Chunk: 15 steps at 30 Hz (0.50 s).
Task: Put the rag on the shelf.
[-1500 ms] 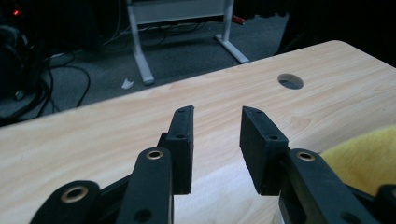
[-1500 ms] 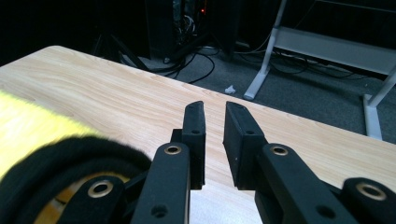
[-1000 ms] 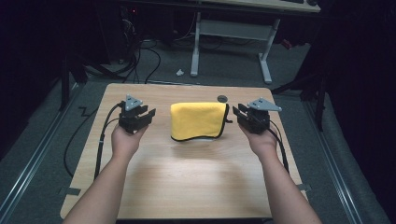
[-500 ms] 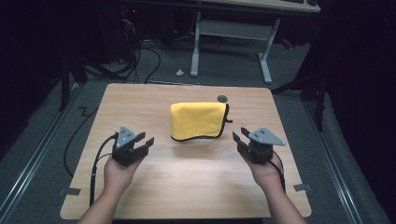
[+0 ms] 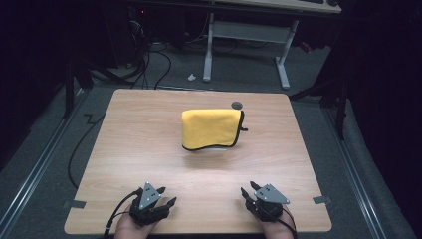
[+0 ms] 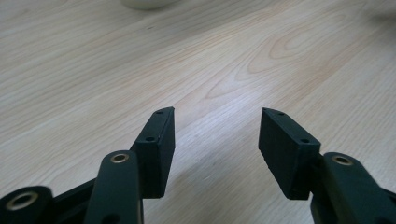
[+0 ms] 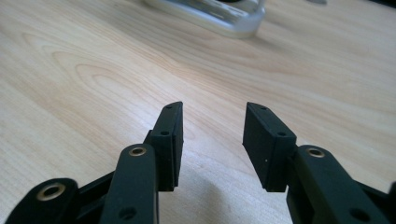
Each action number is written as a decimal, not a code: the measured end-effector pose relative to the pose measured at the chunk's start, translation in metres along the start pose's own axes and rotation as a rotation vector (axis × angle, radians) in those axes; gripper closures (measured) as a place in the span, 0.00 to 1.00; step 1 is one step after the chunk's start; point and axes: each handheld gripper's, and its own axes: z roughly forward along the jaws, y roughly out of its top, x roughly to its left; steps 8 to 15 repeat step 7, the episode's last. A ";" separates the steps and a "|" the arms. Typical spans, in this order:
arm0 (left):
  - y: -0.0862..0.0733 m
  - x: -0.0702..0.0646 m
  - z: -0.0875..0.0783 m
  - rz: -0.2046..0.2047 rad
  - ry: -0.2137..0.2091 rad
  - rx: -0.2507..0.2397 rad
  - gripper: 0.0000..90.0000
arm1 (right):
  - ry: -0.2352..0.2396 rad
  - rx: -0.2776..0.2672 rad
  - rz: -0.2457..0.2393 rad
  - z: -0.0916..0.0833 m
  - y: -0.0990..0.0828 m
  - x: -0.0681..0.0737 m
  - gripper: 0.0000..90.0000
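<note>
In the high view, a folded yellow microfiber cloth (image 5: 211, 128) with dark edging lies draped over something pale near the middle of the wooden table (image 5: 149, 129), toward the far edge, and a small dark round disc (image 5: 237, 105) sits on the tabletop just beyond the cloth's far right corner. The left gripper (image 5: 161, 200) rests at the near edge on the left, held in a hand (image 5: 130, 228) that comes in from the bottom, its jaws spread and empty, its cable trailing off the table edge. The right gripper (image 5: 249, 189) sits at the near edge on the right, well apart from the left one and from the cloth, jaws likewise parted with nothing between them. In the left gripper view, the left gripper (image 6: 215, 133) holds its two black jaws wide apart just above bare wood grain, gripping nothing; a pale rounded shape shows blurred at the top edge. In the right gripper view, the right gripper (image 7: 213, 126) has its jaws moderately open over the tabletop, empty, and a blurred silvery-white object (image 7: 210, 13) lies farther off at the top.
</note>
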 end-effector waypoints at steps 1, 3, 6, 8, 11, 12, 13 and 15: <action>0.000 0.000 0.000 0.000 0.000 0.000 0.52 | 0.000 0.000 0.000 0.000 0.000 0.000 0.65; 0.001 0.002 0.003 -0.014 -0.003 -0.007 0.52 | 0.014 0.015 0.036 0.004 -0.001 -0.001 0.66; 0.000 0.002 0.002 -0.013 0.002 -0.012 0.53 | 0.003 0.020 0.028 0.007 -0.002 -0.003 0.66; 0.000 0.002 0.002 -0.013 0.002 -0.012 0.53 | 0.003 0.020 0.028 0.007 -0.002 -0.003 0.66; 0.000 0.002 0.002 -0.013 0.002 -0.012 0.53 | 0.003 0.020 0.028 0.007 -0.002 -0.003 0.66; 0.000 0.002 0.002 -0.013 0.002 -0.012 0.53 | 0.003 0.020 0.028 0.007 -0.002 -0.003 0.66; 0.000 0.002 0.002 -0.013 0.002 -0.012 0.53 | 0.003 0.020 0.028 0.007 -0.002 -0.003 0.66; 0.000 0.002 0.002 -0.013 0.002 -0.012 0.53 | 0.003 0.020 0.028 0.007 -0.002 -0.003 0.66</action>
